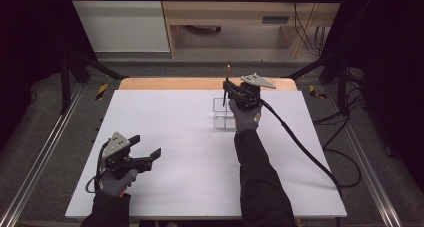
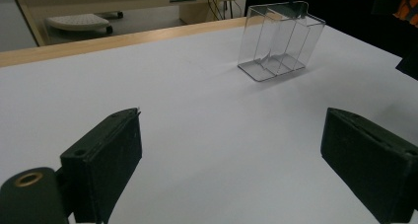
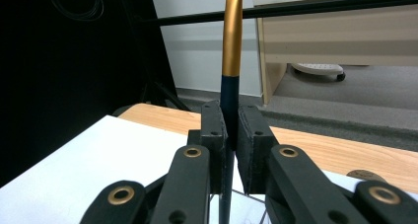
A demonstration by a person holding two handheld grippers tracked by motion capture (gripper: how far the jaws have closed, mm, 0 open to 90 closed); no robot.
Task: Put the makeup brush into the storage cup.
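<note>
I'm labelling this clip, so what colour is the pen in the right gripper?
The pen is gold above and dark navy below, clearest in the right gripper view.

The pen stands upright, seemingly over the clear organizer on the table's far side.

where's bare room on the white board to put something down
Most of the board is bare: the wide stretch between the left hand-held gripper and the clear holder, and the near right corner beside the sleeve. It is crowded only at the holder, where the right hand-held gripper holds a pen upright.
</note>
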